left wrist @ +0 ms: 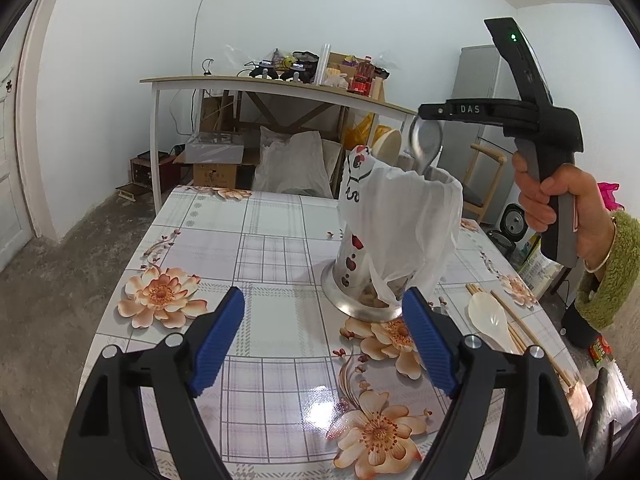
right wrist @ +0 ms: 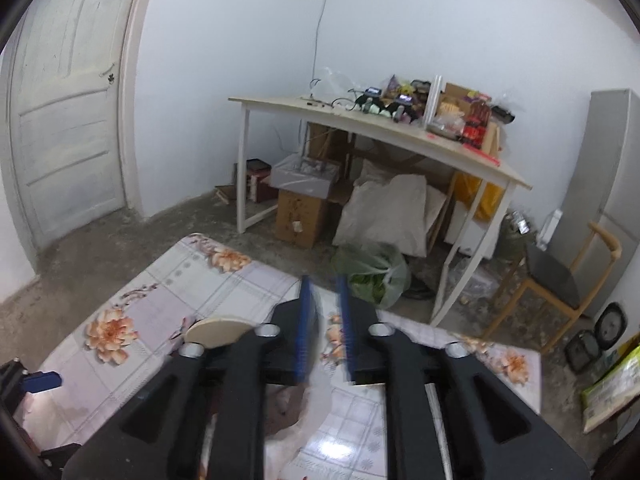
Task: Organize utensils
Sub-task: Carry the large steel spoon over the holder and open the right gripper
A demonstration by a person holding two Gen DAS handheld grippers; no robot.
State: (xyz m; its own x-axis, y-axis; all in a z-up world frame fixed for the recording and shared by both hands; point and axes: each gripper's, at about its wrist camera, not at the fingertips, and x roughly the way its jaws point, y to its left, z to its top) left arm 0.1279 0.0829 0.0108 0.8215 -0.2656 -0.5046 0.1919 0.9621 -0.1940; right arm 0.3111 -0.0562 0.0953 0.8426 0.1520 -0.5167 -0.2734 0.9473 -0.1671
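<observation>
While the left gripper (left wrist: pixel 324 344) gapes, a metal spoon (left wrist: pixel 426 140) stands in the holder (left wrist: pixel 360 264).

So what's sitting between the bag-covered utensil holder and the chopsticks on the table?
Left wrist view: a white spoon lies between the utensil holder and chopsticks.

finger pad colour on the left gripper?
Blue, ribbed pads on black fingers; clearest in the left wrist view.
</observation>
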